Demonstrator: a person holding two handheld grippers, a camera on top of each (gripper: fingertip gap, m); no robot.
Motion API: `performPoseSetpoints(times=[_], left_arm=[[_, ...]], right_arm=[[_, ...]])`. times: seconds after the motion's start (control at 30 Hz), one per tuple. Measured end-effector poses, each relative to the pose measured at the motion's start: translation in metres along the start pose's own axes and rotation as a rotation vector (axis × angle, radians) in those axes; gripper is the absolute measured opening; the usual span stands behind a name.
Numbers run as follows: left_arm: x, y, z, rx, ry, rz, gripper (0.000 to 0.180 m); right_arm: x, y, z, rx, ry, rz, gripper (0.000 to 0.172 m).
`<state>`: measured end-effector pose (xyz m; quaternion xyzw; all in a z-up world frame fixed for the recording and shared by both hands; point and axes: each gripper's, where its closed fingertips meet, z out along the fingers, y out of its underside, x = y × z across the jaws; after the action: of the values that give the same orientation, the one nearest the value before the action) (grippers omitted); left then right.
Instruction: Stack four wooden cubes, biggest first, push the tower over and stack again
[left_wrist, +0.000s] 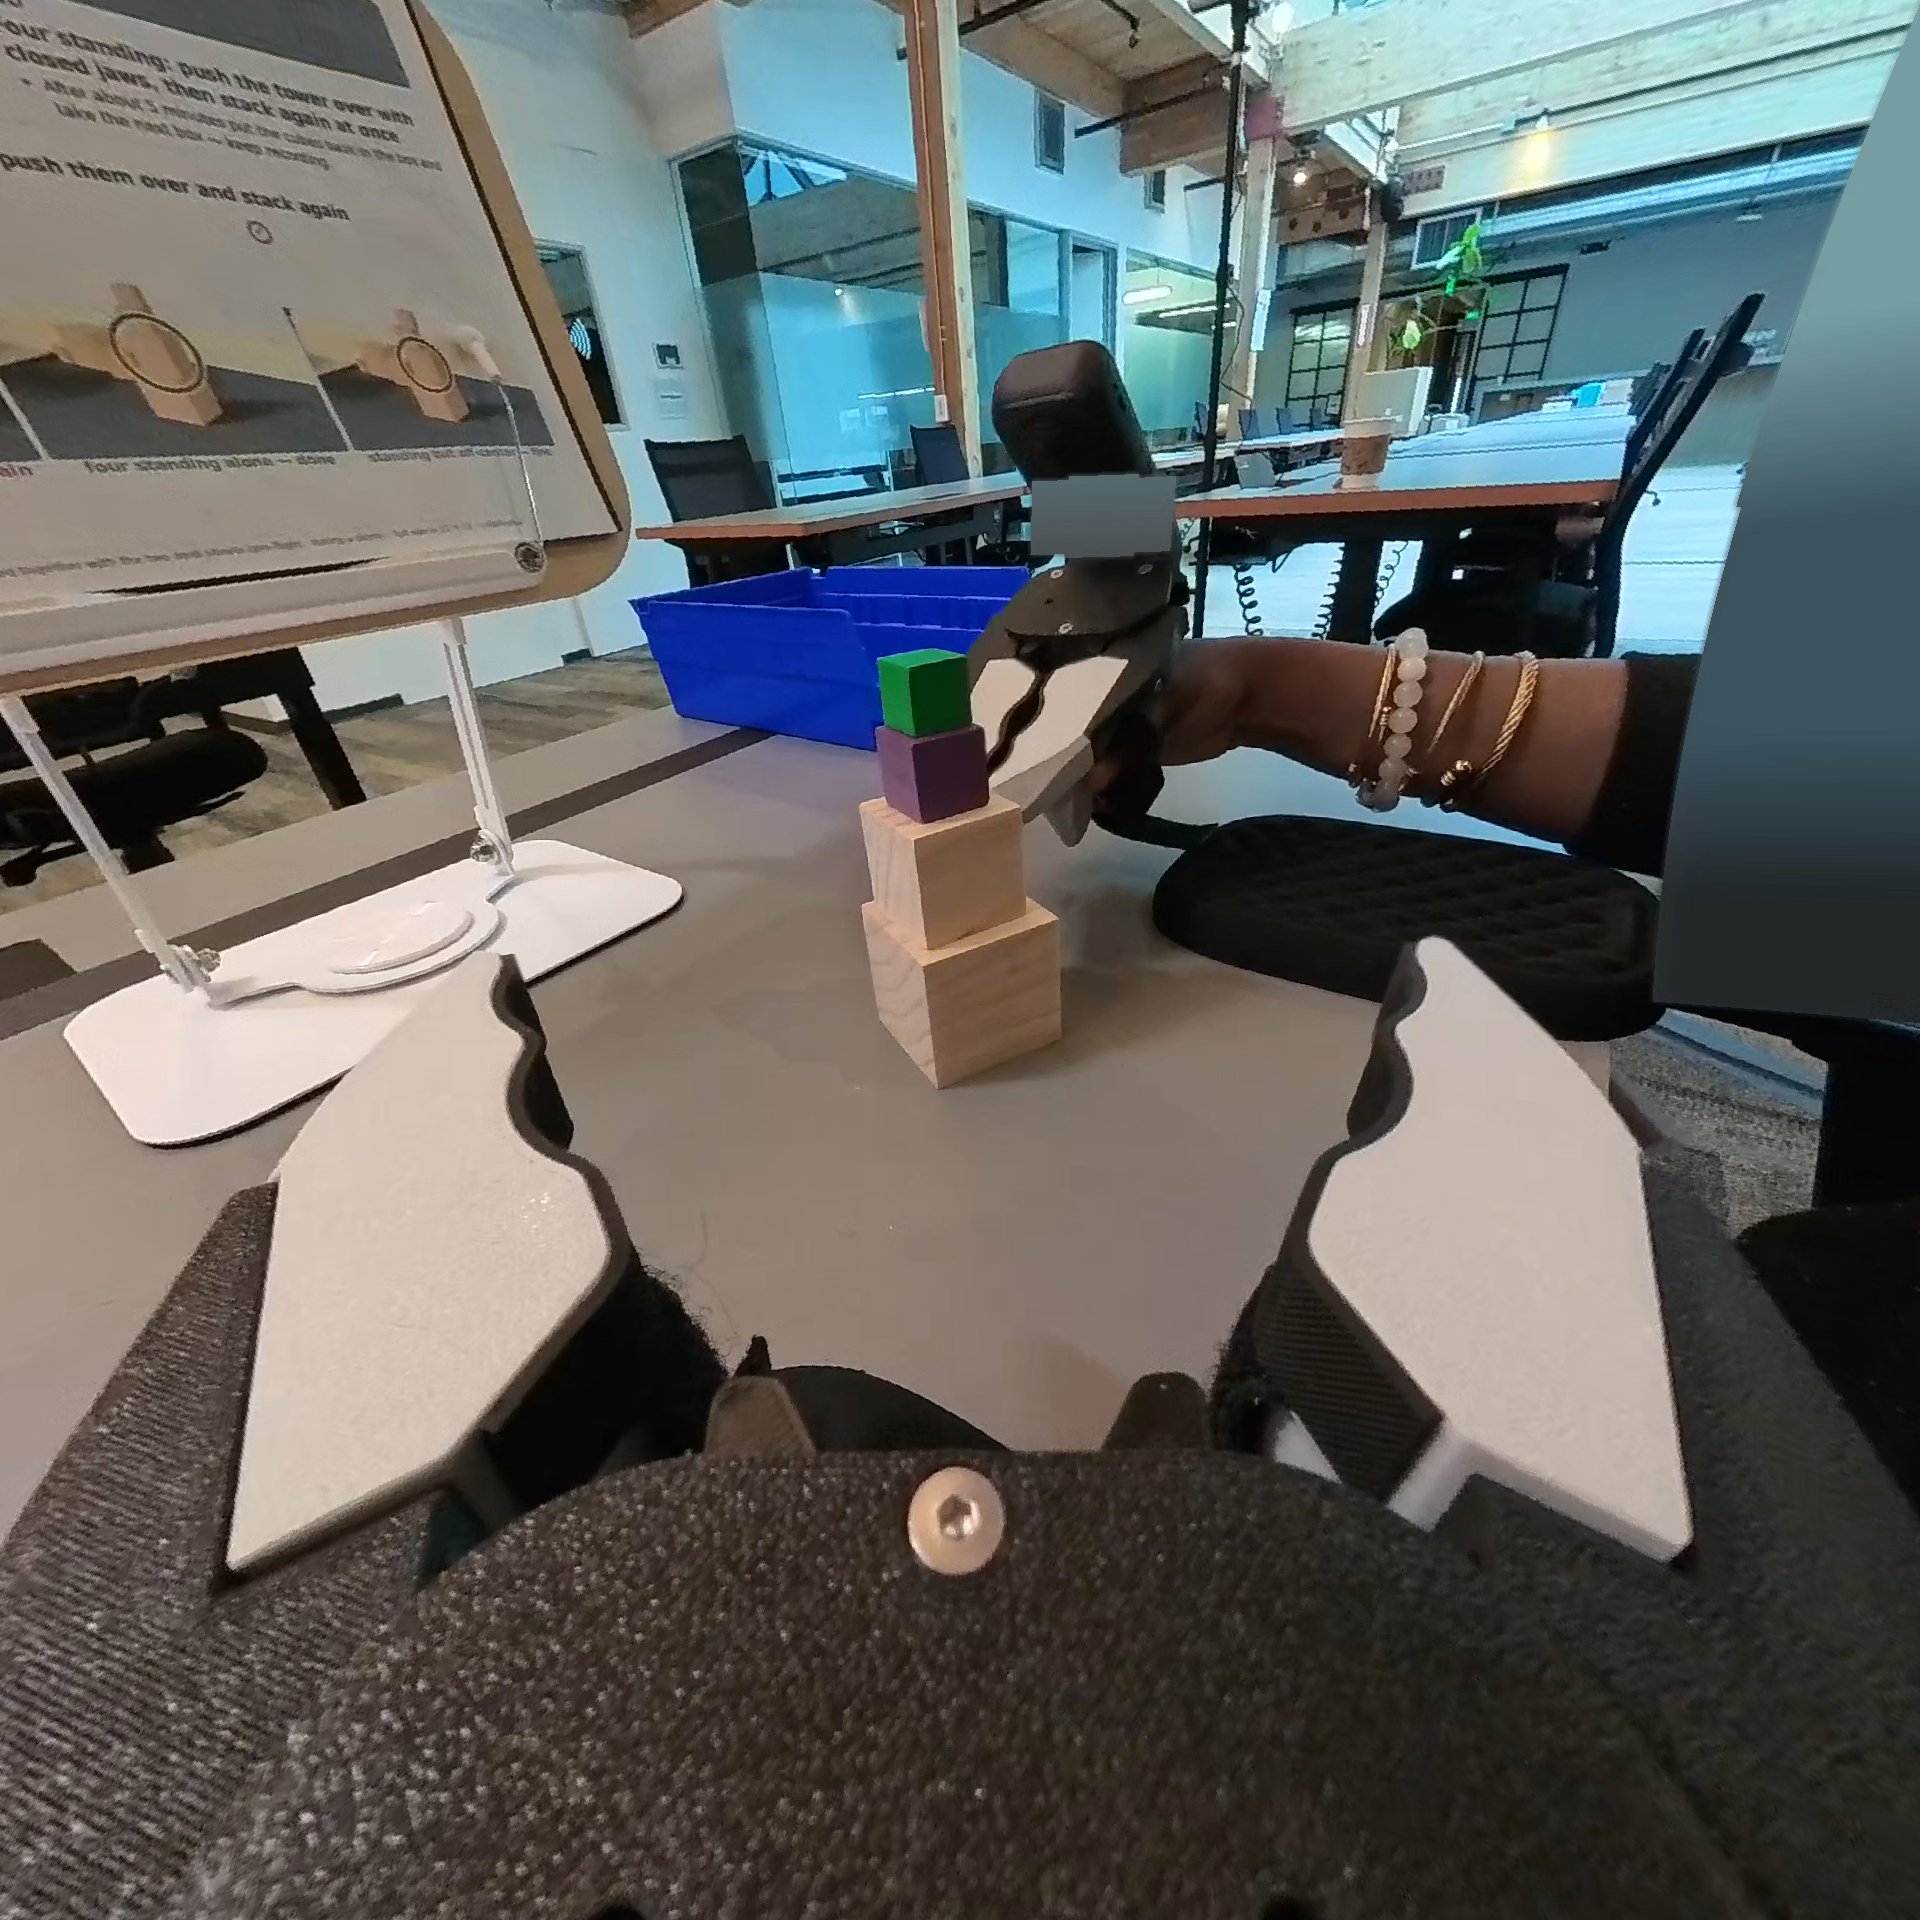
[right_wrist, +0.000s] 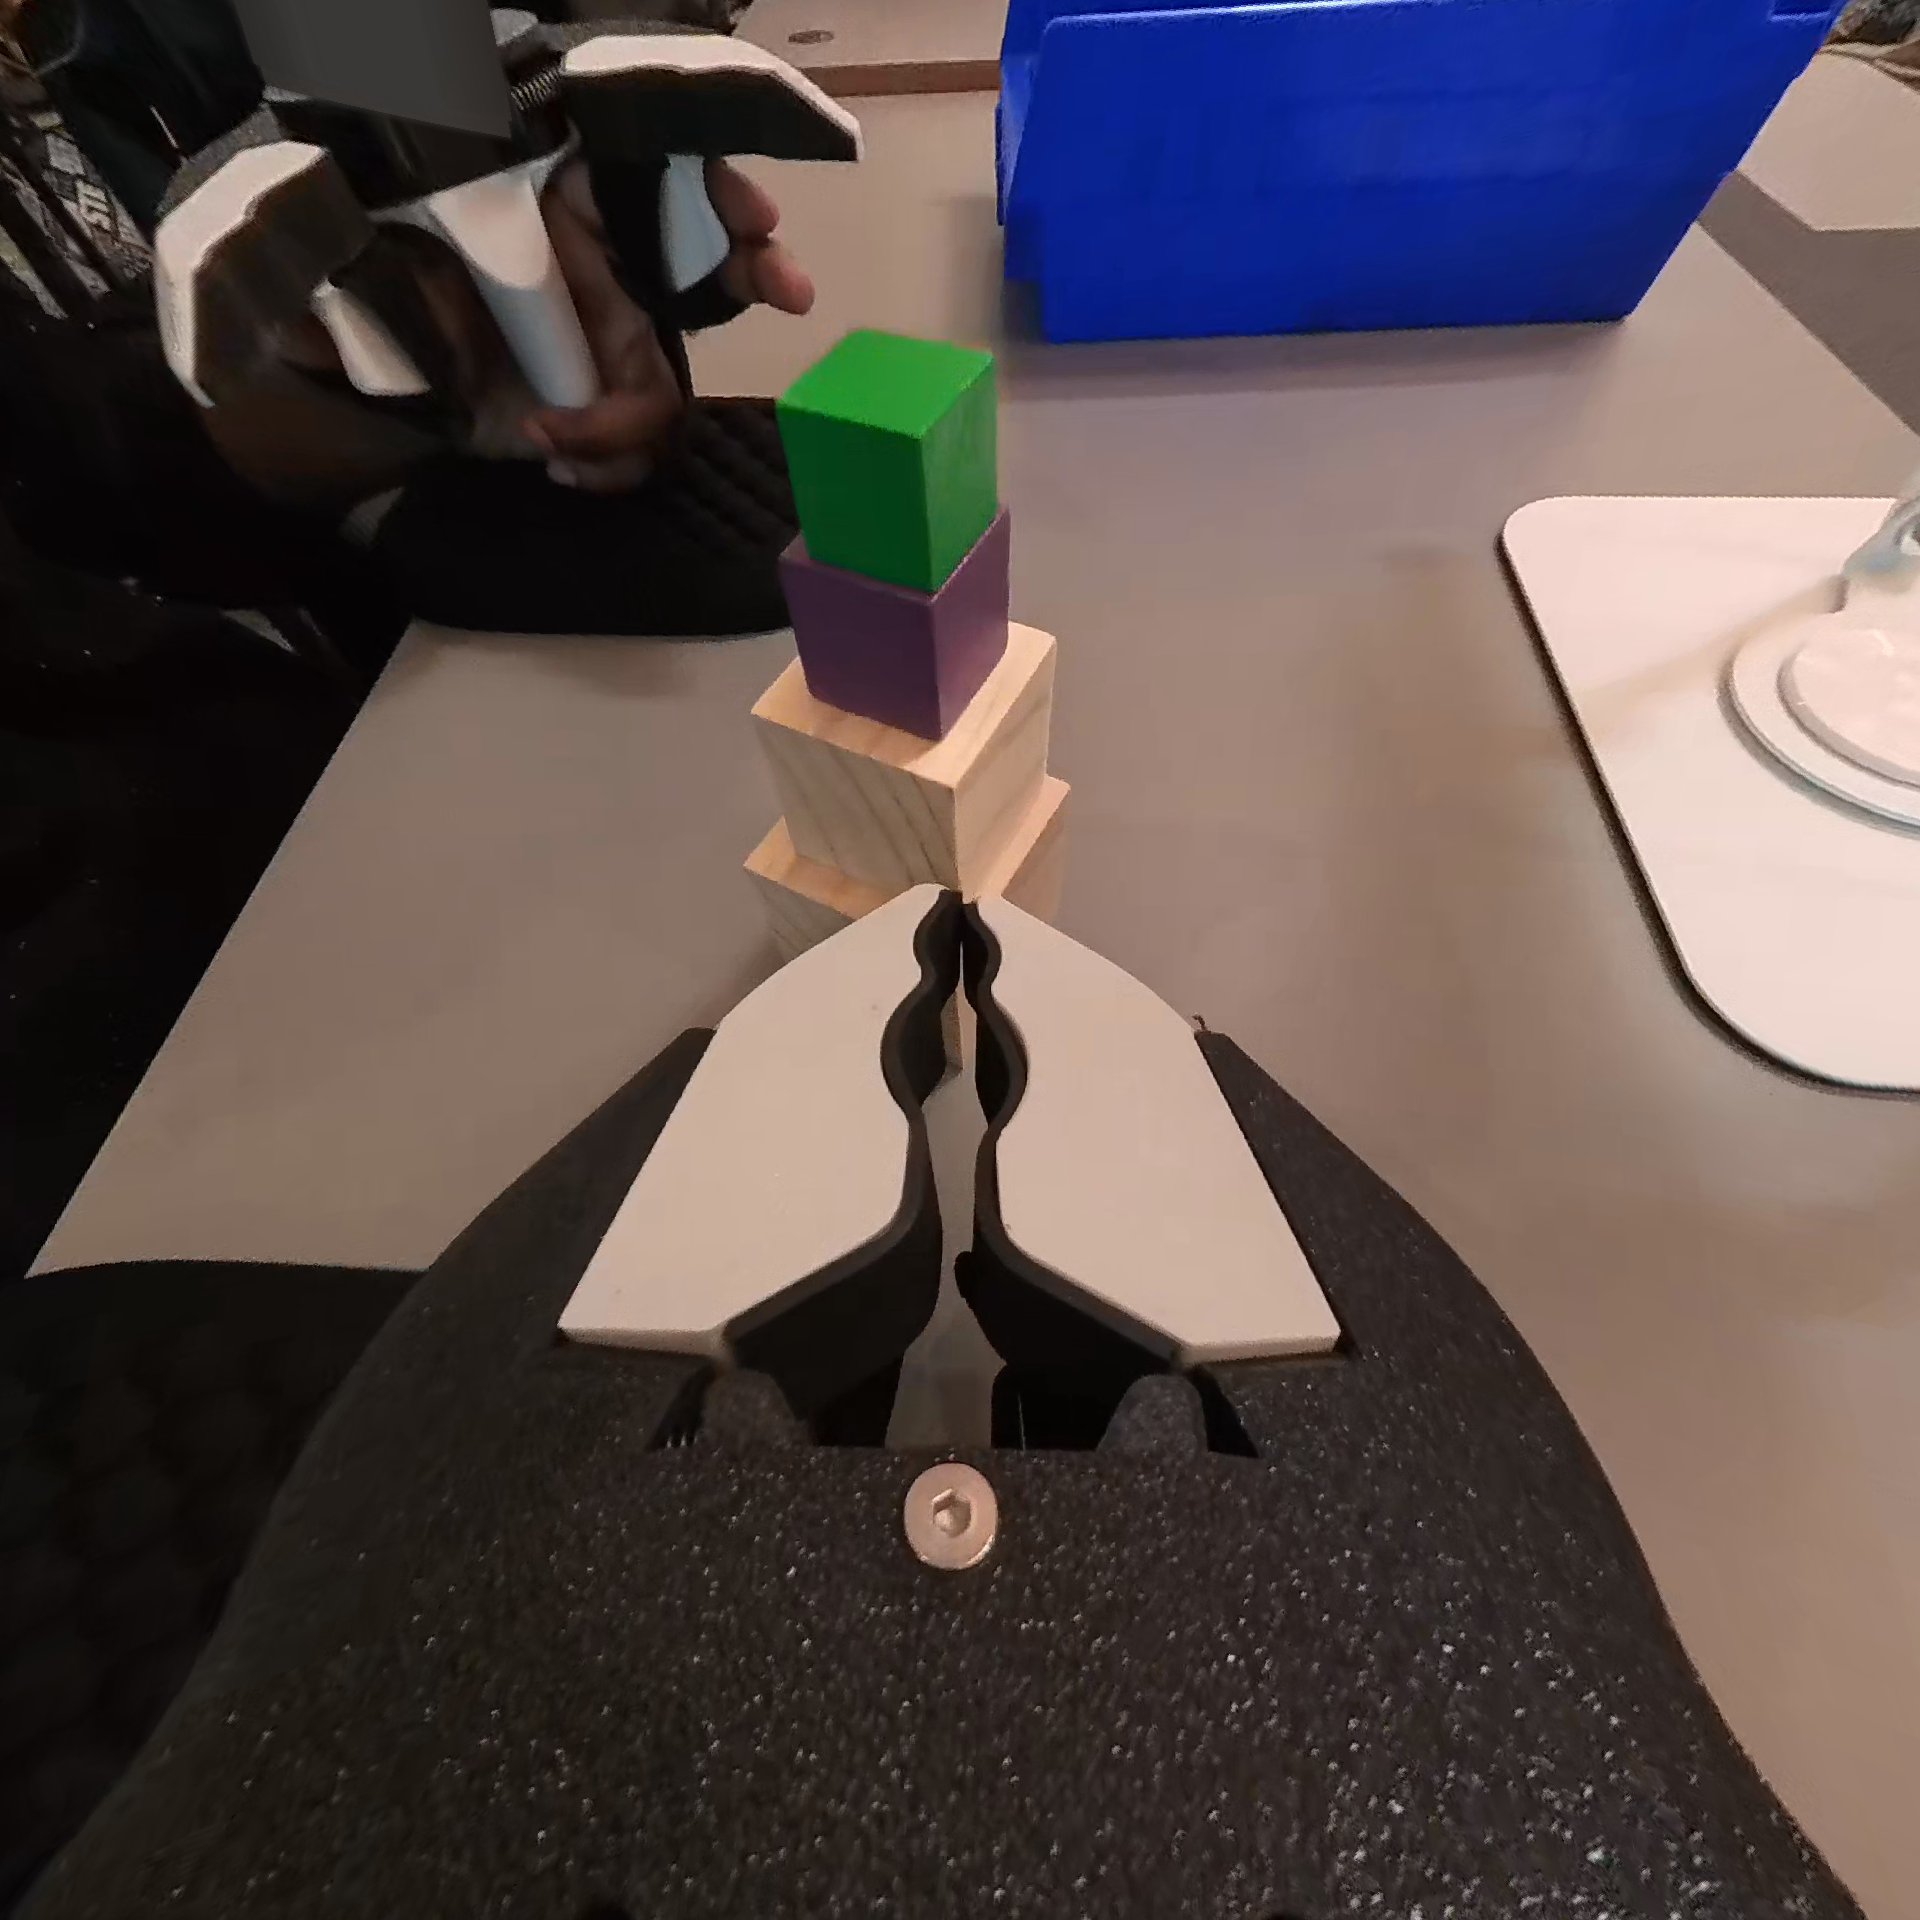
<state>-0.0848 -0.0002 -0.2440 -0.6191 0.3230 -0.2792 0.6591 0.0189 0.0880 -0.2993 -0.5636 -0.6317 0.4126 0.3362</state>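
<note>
A tower of stacked cubes stands on the grey table (left_wrist: 727, 1143). A large wooden cube (left_wrist: 971, 997) is at the bottom, then a smaller wooden cube (left_wrist: 951, 868), a purple cube (left_wrist: 932, 771) and a green cube (left_wrist: 923, 691) on top. My left gripper (left_wrist: 966, 961) is wide open and empty, a short way in front of the tower. My right gripper (right_wrist: 956, 906) is shut with nothing between its pads. Its tips are right beside the wooden cubes (right_wrist: 894, 800). In the left wrist view it (left_wrist: 1029, 800) sits by the purple cube's right side. I cannot tell if it touches.
A blue bin (left_wrist: 769, 644) stands behind the tower. A white stand (left_wrist: 364, 956) holding an instruction board is at the left. A black padded rest (left_wrist: 1403, 914) lies at the table's right edge, under a person's hand with bracelets (left_wrist: 1455, 717). The left gripper's tips are roughly 15 cm from the right gripper's.
</note>
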Motion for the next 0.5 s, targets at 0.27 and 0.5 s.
performPoseSetpoints(times=[0.27,0.5], left_arm=[[-0.0001,-0.0002,-0.0001,0.002,0.001,-0.003,0.146],[-0.0005,-0.0004,-0.0002,0.004,0.002,-0.007,0.146]], right_arm=[[-0.0010,-0.0017,0.0035,-0.018,0.004,-0.004,0.000],[-0.0045,-0.0055,0.0093,-0.027,-0.009,-0.018,0.000]])
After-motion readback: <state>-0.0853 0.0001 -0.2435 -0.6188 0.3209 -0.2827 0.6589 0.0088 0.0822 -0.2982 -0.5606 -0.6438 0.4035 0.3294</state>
